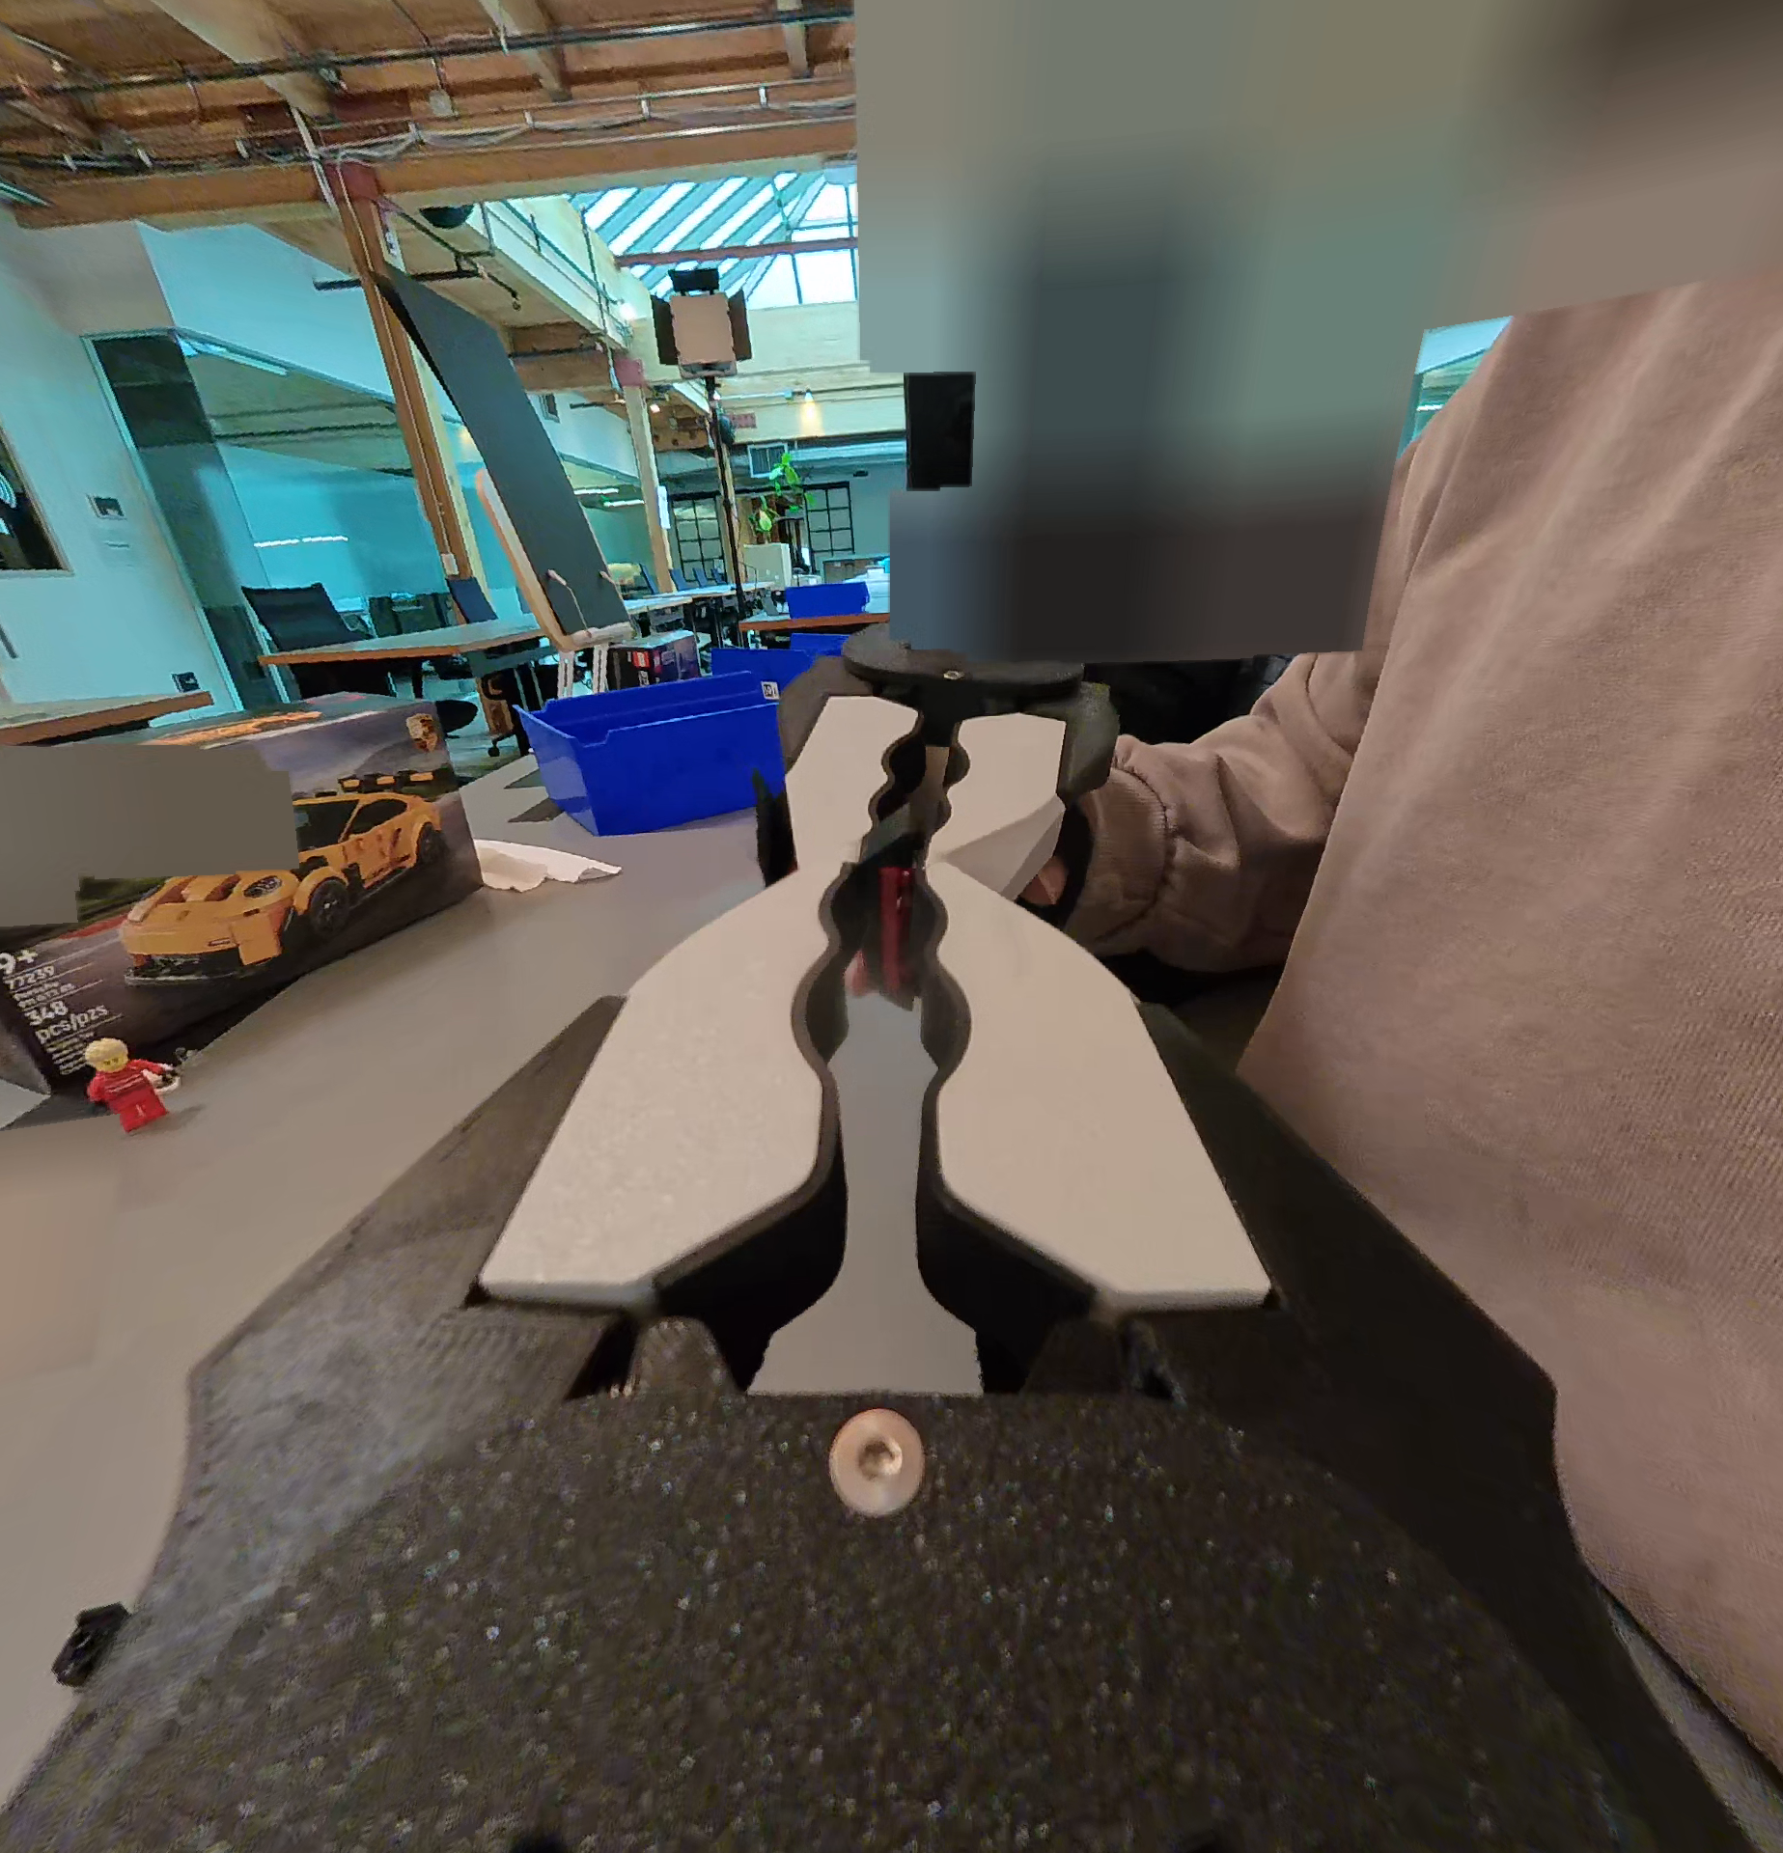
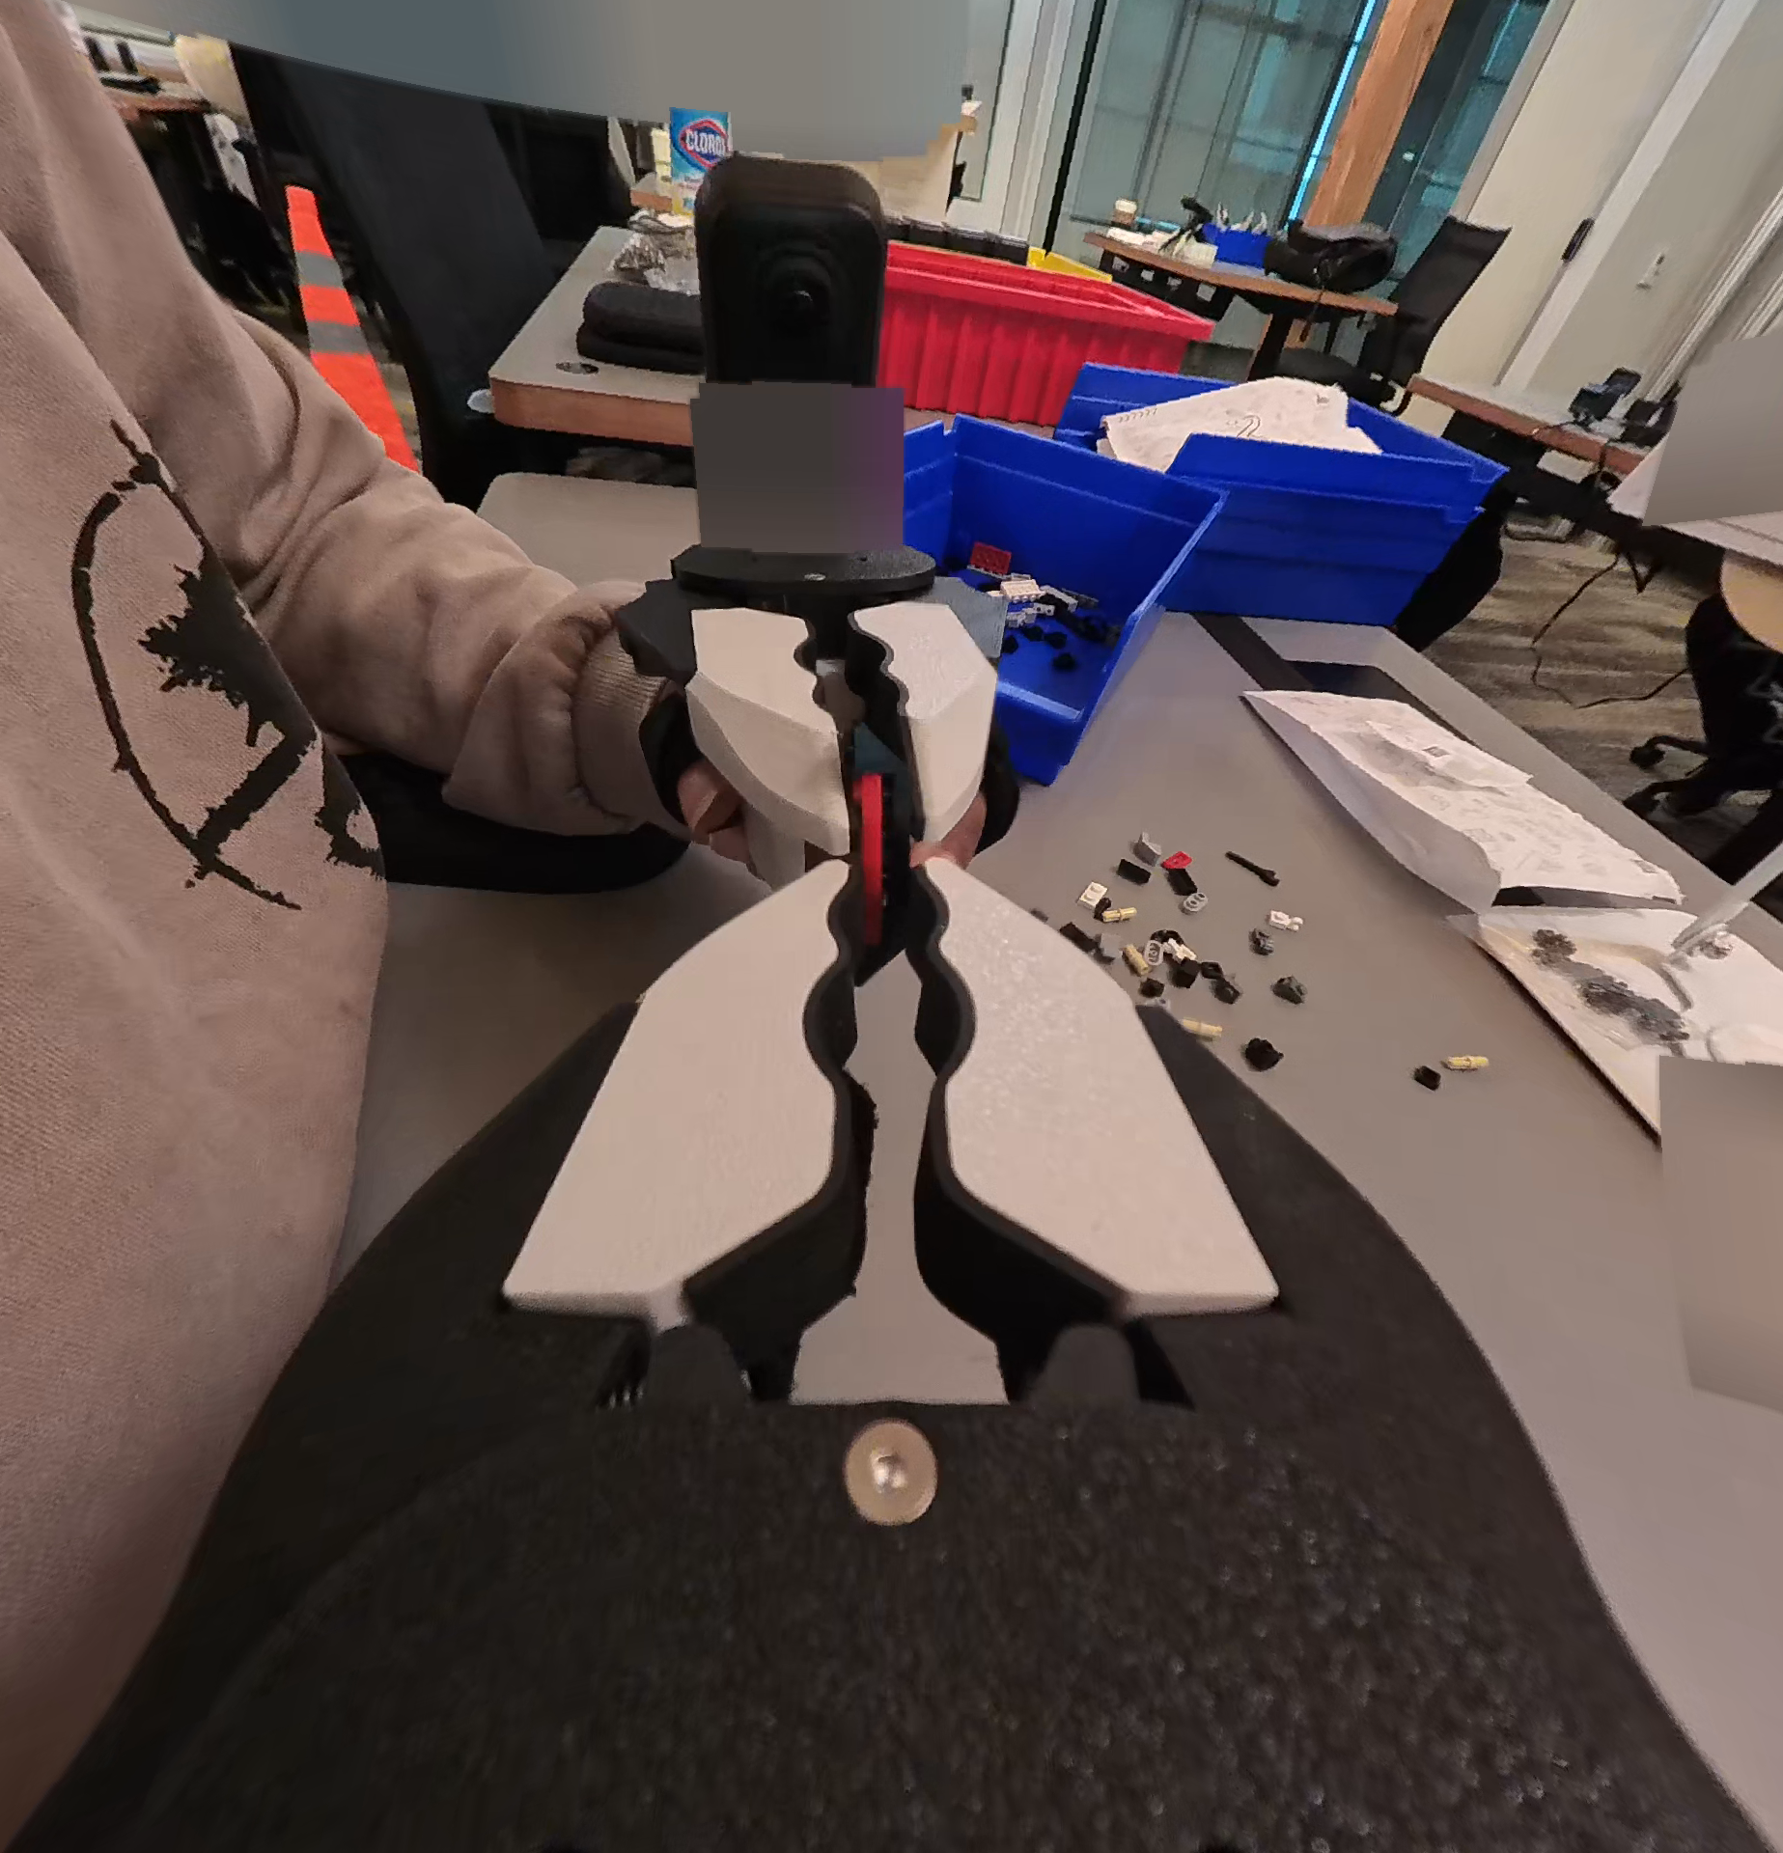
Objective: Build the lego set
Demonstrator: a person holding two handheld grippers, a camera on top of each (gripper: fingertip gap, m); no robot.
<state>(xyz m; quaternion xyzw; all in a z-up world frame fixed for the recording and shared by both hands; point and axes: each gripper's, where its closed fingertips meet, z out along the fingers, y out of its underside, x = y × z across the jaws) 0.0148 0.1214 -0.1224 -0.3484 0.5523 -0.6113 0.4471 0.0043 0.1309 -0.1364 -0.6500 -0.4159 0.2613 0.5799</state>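
Both grippers meet tip to tip above the grey table (image 2: 1218,762), clamped from opposite sides on one small lego assembly (image 2: 872,862): a thin red plate seen edge-on with black and dark teal bits. Left gripper (image 1: 882,943) fingers closed on the red-and-black part, right gripper (image 2: 879,928) likewise pinching it. Loose pieces (image 2: 1183,948) scattered right on the table, more in blue bin (image 2: 1088,521); box (image 1: 225,882) and red minifigure (image 1: 130,1083) sit left.

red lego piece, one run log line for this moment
left gripper: shut on red lego piece | right gripper: shut on it too | held above table
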